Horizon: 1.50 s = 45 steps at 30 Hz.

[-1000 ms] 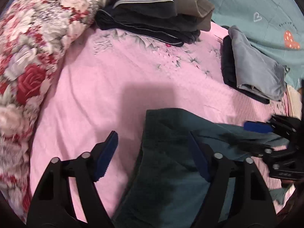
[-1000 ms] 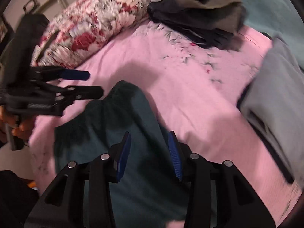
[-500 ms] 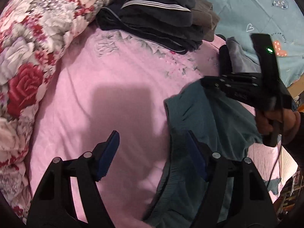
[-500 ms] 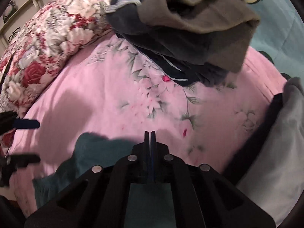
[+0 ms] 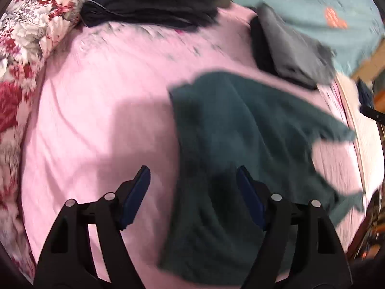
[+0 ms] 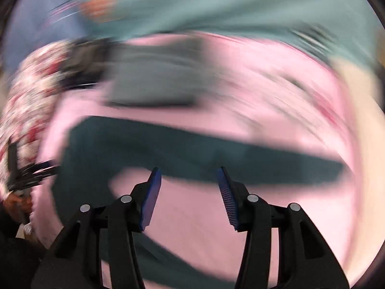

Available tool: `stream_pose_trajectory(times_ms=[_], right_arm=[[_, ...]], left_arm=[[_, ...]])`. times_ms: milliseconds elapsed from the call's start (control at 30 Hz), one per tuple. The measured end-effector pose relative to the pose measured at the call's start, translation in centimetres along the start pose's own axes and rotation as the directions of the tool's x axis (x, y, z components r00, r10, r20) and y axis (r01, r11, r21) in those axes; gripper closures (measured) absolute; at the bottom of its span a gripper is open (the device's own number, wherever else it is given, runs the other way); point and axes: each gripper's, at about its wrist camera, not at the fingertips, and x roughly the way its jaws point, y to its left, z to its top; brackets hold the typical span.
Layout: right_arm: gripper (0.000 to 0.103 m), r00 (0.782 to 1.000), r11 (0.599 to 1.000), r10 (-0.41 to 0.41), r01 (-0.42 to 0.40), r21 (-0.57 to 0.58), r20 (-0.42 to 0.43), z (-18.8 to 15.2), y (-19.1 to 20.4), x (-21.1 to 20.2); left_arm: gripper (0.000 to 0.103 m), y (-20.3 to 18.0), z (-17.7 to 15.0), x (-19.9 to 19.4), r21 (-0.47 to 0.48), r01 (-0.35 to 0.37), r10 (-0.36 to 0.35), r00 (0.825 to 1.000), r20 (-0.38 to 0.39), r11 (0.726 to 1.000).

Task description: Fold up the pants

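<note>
Dark teal pants [image 5: 240, 149] lie spread on the pink bedsheet [image 5: 101, 101], one part reaching right toward the bed's edge. My left gripper [image 5: 193, 187] hangs open above their near left edge, nothing between its blue pads. The right wrist view is heavily blurred: the pants [image 6: 168, 149] stretch as a long dark band across the sheet, and my right gripper [image 6: 189, 187] stands open just in front of that band, holding nothing. The left gripper's black fingers [image 6: 33, 171] show at that view's left edge.
A floral quilt [image 5: 26, 55] borders the sheet on the left. A pile of dark clothes [image 5: 154, 7] sits at the back, and folded grey pants [image 5: 293, 48] over a black garment lie at the back right. Teal bedding [image 5: 312, 4] lies beyond. The bed's edge [image 5: 361, 144] runs down the right.
The right gripper was shut on the pants half a second ago; now it is open and has swung away to the right. The pants lie more spread out.
</note>
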Motion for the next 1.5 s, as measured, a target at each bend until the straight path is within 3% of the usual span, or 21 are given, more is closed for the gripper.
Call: stream_pose_trajectory(times_ms=[100, 167, 267, 333, 433, 467, 600, 667, 700, 733, 800, 867, 967, 1067, 1167, 1267, 1367, 1400, 1433, 1467, 1500], right_arm=[[0.053, 0.977, 0.952, -0.178, 0.201, 0.229, -0.118, -6.1, -10.3, -3.2], [0.053, 0.95, 0.869, -0.226, 0.296, 0.396, -0.215, -10.6, -16.2, -4.8], [0.053, 0.975, 0.74, -0.063, 0.188, 0.646, -0.212, -16.6, -21.7, -6.0], [0.053, 0.988, 0.627, 0.069, 0.062, 0.777, -0.135, -19.3, -23.7, -5.3], [0.053, 0.977, 0.479, 0.205, -0.046, 0.877, -0.061, -19.9, -24.1, -2.8], [0.053, 0.973, 0.449, 0.225, -0.051, 0.892, -0.057, -19.6, -24.2, -1.9], [0.06, 0.96, 0.471, 0.218, 0.056, 0.88, -0.177, -17.5, -23.5, 1.3], [0.085, 0.943, 0.502, 0.199, 0.137, 0.854, -0.268, -17.4, -23.2, 2.6], [0.093, 0.933, 0.533, 0.146, 0.206, 0.82, -0.329, -17.0, -22.8, 2.9], [0.1, 0.929, 0.554, 0.115, 0.234, 0.799, -0.351, -16.7, -22.5, 2.9], [0.102, 0.93, 0.596, 0.078, 0.246, 0.765, -0.36, -15.5, -21.7, 2.3], [0.102, 0.955, 0.647, 0.045, 0.196, 0.737, -0.294, -13.3, -20.5, 0.7], [0.102, 0.996, 0.713, 0.041, 0.027, 0.701, -0.08, -8.3, -18.7, -3.1], [0.102, 0.989, 0.753, 0.061, -0.135, 0.644, 0.137, -4.6, -18.1, -6.9], [0.102, 0.978, 0.757, 0.056, -0.173, 0.63, 0.202, -5.0, -19.5, -7.9], [0.102, 0.989, 0.739, 0.021, -0.113, 0.664, 0.145, -9.1, -21.9, -6.4], [0.102, 0.999, 0.686, -0.005, 0.036, 0.727, -0.045, -15.4, -25.2, -1.5], [0.098, 0.989, 0.675, -0.05, 0.136, 0.725, -0.139, -16.6, -25.4, 0.0], [0.092, 0.96, 0.648, -0.12, 0.27, 0.712, -0.254, -18.3, -25.8, 0.7], [0.093, 0.937, 0.597, -0.156, 0.343, 0.726, -0.314, -20.0, -26.3, 0.7], [0.091, 0.95, 0.554, -0.157, 0.31, 0.772, -0.268, -20.9, -26.4, -0.2]], left_arm=[[0.028, -2.5, -2.3, -0.5, 0.044, 0.04, -0.038, 0.998, -0.05, 0.998], [0.027, -5.3, -3.5, -0.5, 0.092, 0.079, -0.071, 0.994, -0.087, 0.993], [0.027, -10.2, -5.1, 0.0, 0.164, 0.146, -0.125, 0.983, -0.133, 0.976], [0.027, -12.9, -6.0, 0.6, 0.185, 0.166, -0.136, 0.977, -0.162, 0.969], [0.027, -16.4, -6.6, 1.0, 0.211, 0.166, -0.129, 0.975, -0.179, 0.963], [0.027, -17.3, -6.7, 0.7, 0.221, 0.164, -0.127, 0.976, -0.175, 0.961], [0.024, -19.7, -6.6, -0.7, 0.258, 0.134, -0.102, 0.986, -0.134, 0.957], [0.023, -19.9, -6.3, -1.3, 0.248, 0.116, -0.09, 0.989, -0.114, 0.962], [0.023, -19.9, -6.2, -1.5, 0.241, 0.109, -0.085, 0.99, -0.109, 0.964], [0.023, -19.6, -6.2, -1.8, 0.232, 0.098, -0.076, 0.992, -0.102, 0.968], [0.023, -19.4, -6.4, -2.2, 0.215, 0.081, -0.063, 0.994, -0.089, 0.973], [0.023, -18.4, -6.7, -2.9, 0.186, 0.067, -0.054, 0.996, -0.074, 0.98], [0.023, -17.4, -6.8, -3.0, 0.157, 0.04, -0.03, 0.998, -0.062, 0.987], [0.023, -16.6, -6.5, -3.1, 0.13, 0.012, -0.005, 0.999, -0.054, 0.991], [0.023, -16.5, -6.3, -3.5, 0.12, 0.002, 0.003, 0.999, -0.036, 0.993], [0.023, -16.6, -6.3, -3.7, 0.128, -0.024, 0.027, 0.999, -0.026, 0.991], [0.022, -16.4, -6.6, -3.8, 0.125, -0.044, 0.048, 0.998, -0.034, 0.991], [0.022, -16.1, -6.8, -3.9, 0.123, -0.052, 0.057, 0.998, -0.036, 0.991], [0.022, -15.8, -6.9, -3.9, 0.12, -0.059, 0.064, 0.997, -0.037, 0.991], [0.021, -15.4, -7.0, -4.0, 0.117, -0.074, 0.079, 0.996, -0.039, 0.99], [0.021, -14.8, -7.2, -4.1, 0.112, -0.096, 0.101, 0.994, -0.04, 0.989]])
